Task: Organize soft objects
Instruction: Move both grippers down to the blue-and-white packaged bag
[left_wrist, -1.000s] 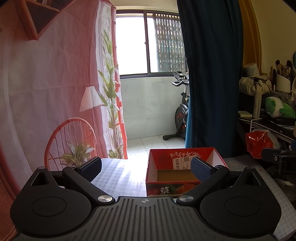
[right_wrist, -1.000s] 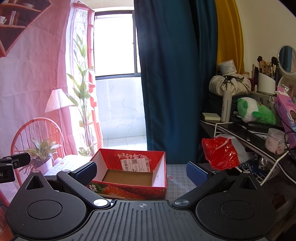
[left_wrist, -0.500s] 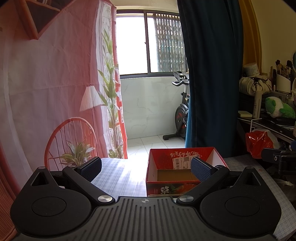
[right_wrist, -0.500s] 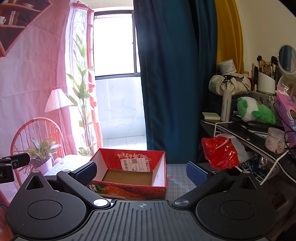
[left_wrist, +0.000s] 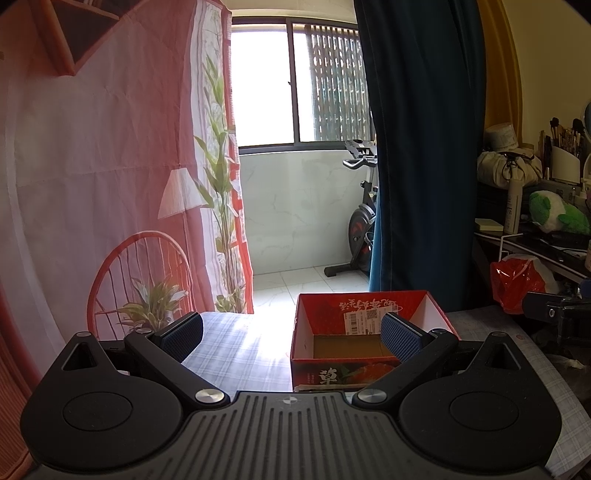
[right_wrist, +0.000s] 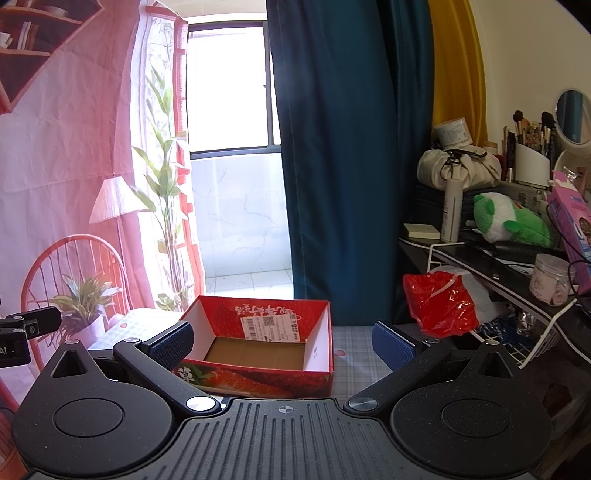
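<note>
Both grippers, left gripper (left_wrist: 291, 334) and right gripper (right_wrist: 282, 341), gape empty before the bare red box (right_wrist: 317, 347) at lower centre. One green plush toy (right_wrist: 508, 221) lies right of centre; probably light and squashy, so pinch its body.

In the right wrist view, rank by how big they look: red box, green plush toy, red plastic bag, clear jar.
1. red box, though it sits nearest
2. red plastic bag and green plush toy: too alike to rank
3. clear jar
</note>
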